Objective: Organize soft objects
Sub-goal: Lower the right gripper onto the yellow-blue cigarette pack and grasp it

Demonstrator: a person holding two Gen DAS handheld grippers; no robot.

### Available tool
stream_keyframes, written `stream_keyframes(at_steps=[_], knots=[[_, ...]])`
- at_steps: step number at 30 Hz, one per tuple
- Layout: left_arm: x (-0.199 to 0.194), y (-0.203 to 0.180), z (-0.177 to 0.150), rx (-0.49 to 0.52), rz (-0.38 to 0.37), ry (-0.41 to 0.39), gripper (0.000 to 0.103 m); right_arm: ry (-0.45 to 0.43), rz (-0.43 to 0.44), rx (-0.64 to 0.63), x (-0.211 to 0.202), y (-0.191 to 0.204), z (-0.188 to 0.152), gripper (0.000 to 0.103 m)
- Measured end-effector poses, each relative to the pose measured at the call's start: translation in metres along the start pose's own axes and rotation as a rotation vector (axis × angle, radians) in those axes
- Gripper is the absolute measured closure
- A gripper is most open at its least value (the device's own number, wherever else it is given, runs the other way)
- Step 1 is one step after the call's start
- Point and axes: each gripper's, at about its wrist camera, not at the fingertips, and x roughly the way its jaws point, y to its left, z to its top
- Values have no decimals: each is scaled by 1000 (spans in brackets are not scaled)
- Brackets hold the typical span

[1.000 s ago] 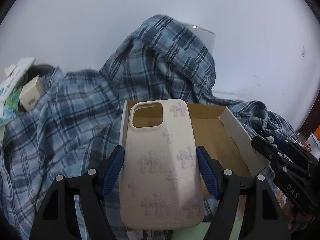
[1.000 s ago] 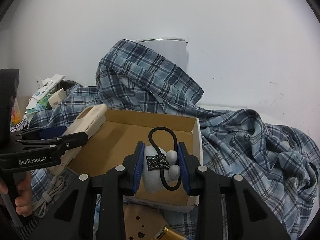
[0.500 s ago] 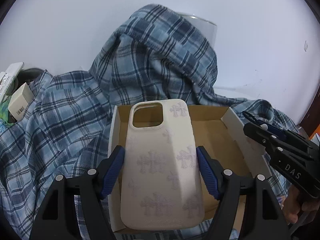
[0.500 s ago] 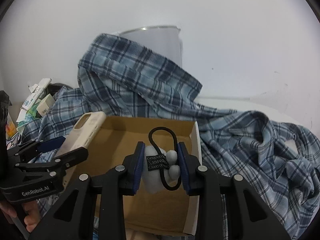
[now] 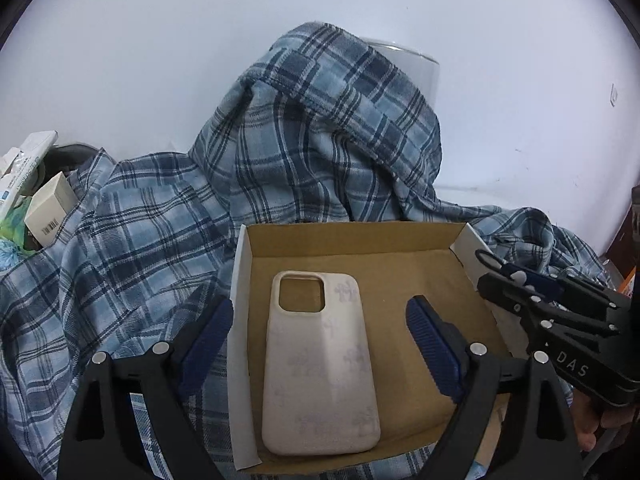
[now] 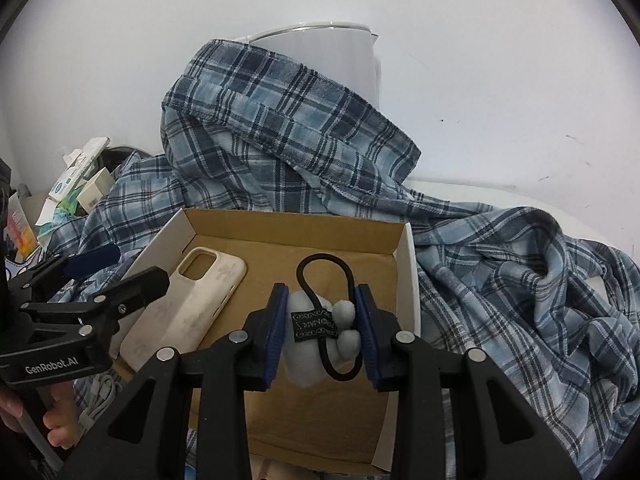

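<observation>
A plain white wall fills the top of both views, and below it a blue plaid shirt lies heaped over a white kettle, spreading across the whole surface, with small cartons at the left edge of the frame. In the lower middle sits the open cardboard box, and that is where your sorting step is in hand. Your left gripper has its jaws opening at this moment: the blue pads stand clear on either side of the cream phone case, which lies flat on the box floor in the left half, camera cutout toward the far wall, faint cross motifs on its back. It looks released, so that hand needs only to back straight out without catching the case or the box's left wall. Your right gripper is clamped narrow on the fluffy hair tie, a pale puff with small pom-poms, a dark woven label and a black elastic loop arching toward the far wall; it hangs over the right half of the box, lower centre of the right wrist view. The next move, as I judge it, is to lower it a little, let the jaws part, and keep the loop from snagging on a pad.
</observation>
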Motion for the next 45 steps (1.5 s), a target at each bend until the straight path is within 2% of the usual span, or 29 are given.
stream_keyframes(at_steps=[1, 2, 3, 8, 12, 18, 28, 31, 34, 36, 37, 41, 45], knots=[[-1, 0, 0, -1, 0, -3, 13, 5, 6, 2, 1, 0, 0, 65], [-1, 0, 0, -2, -3, -4, 13, 6, 2, 7, 1, -1, 0, 52], [-2, 0, 0, -3, -6, -5, 13, -2, -3, 17, 0, -2, 0, 48], [-9, 1, 1, -7, 12, -33, 13, -35, -13, 44, -11, -10, 4, 40], [-21, 1, 3, -10, -4, -54, 13, -33, -7, 28, -22, -11, 4, 39], [-59, -10, 1, 20, -31, -81, 13, -93, 1, -29, -64, -5, -9, 39], [-114, -18, -44, 64, -106, -90, 13, -152, 14, -159, -127, -7, -58, 39], [-120, -18, -56, 60, -125, -96, 13, -172, 25, -149, -133, -11, -71, 36], [-126, -22, -69, 85, -127, -170, 11, -178, 31, -156, -131, -11, -76, 33], [-126, -26, -74, 113, -120, -192, 0, -183, 42, -151, -132, -12, -76, 26], [-126, -28, -76, 123, -119, -190, 0, -183, 48, -149, -132, -13, -76, 21], [-124, -33, -77, 148, -124, -185, 0, -178, 59, -137, -131, -15, -77, 17], [-112, -32, -76, 142, -138, -123, 0, -179, 65, -112, -131, -19, -76, 13]])
